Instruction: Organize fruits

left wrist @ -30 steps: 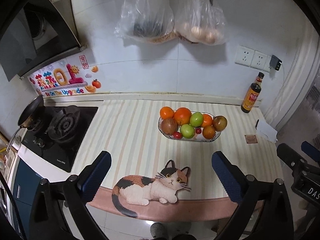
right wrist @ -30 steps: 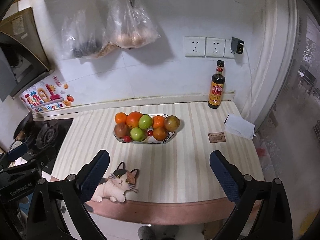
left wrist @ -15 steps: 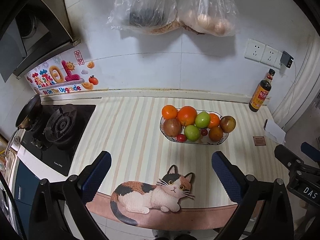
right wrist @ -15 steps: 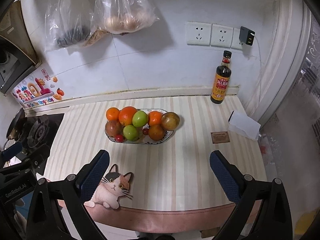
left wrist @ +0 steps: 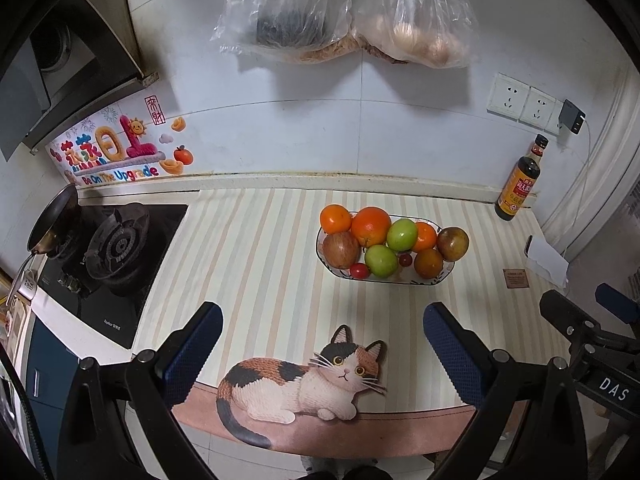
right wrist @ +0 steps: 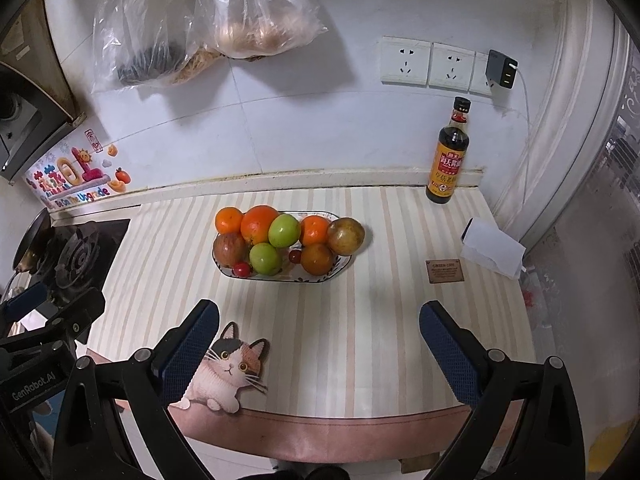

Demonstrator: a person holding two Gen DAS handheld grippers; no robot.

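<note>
Now both claws hang wide and empty over the counter's near edge, left gripper (left wrist: 322, 344) above the cat sticker (left wrist: 304, 384), right gripper (right wrist: 319, 344) just beside it. Ahead, the fruit sits heaped in the bowl (right wrist: 320, 278) mid-counter, with a sauce bottle (right wrist: 448, 160) by the wall.

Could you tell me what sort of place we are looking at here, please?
Most likely a home kitchen: a gas stove with a pan sits beside the striped counter, a sauce bottle stands by the wall, and a dish of fruit rests on the counter.
</note>
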